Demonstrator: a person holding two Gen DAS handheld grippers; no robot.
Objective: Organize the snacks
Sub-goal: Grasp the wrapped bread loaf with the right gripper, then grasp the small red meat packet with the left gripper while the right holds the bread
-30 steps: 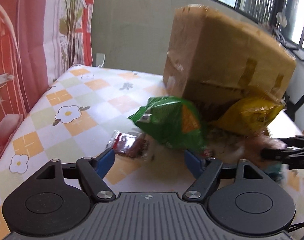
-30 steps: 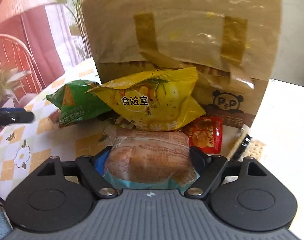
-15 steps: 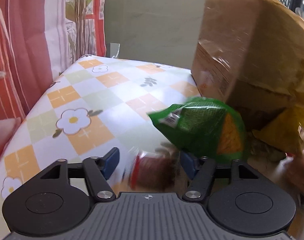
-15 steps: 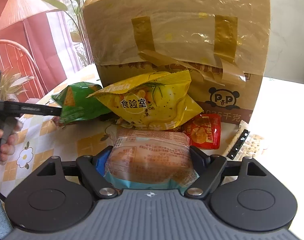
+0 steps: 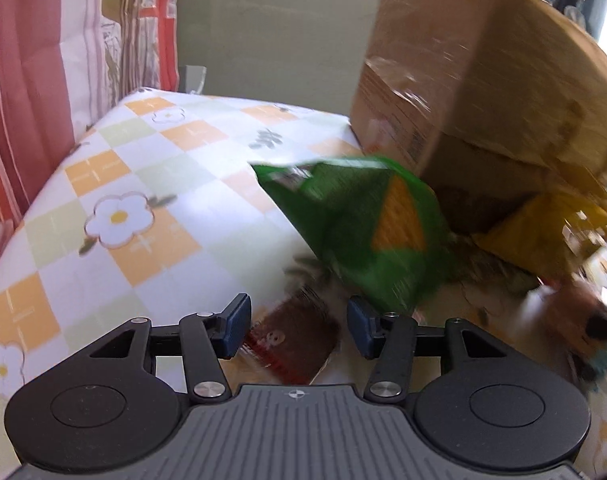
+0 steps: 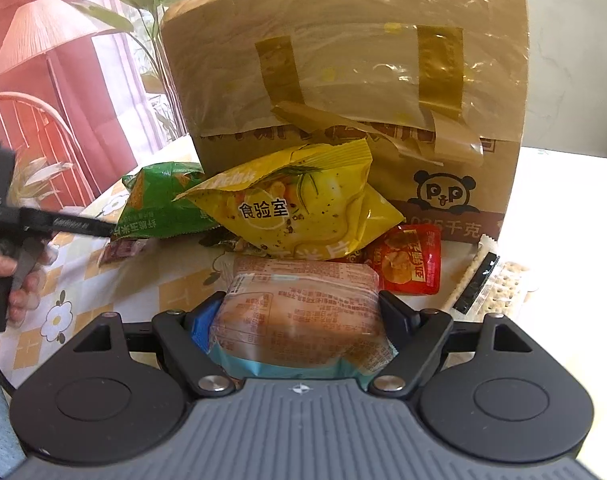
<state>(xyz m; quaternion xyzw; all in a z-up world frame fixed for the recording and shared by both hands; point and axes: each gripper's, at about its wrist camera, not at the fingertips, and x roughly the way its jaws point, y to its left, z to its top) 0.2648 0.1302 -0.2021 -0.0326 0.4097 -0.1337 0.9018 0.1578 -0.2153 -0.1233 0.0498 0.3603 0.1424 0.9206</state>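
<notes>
My left gripper (image 5: 298,326) is open around a small brown and red snack packet (image 5: 293,344) lying on the table, its pads apart from it. A green chip bag (image 5: 359,232) lies just beyond it. My right gripper (image 6: 299,316) is shut on a bread-like snack in a clear wrapper (image 6: 299,316). A yellow chip bag (image 6: 295,208) leans on the cardboard box (image 6: 355,80). The green bag (image 6: 159,208) and the small packet (image 6: 121,249) also show in the right wrist view, with the left gripper (image 6: 103,228) reaching them.
A red packet (image 6: 409,260) and a cracker pack (image 6: 491,280) lie to the right by the box. The floral checked tablecloth (image 5: 115,216) stretches left to the table edge. A curtain (image 5: 43,60) hangs at the left.
My left gripper has moved forward and its jaws now straddle the small brown packet. The right gripper has pulled back slightly with its snack still held.
</notes>
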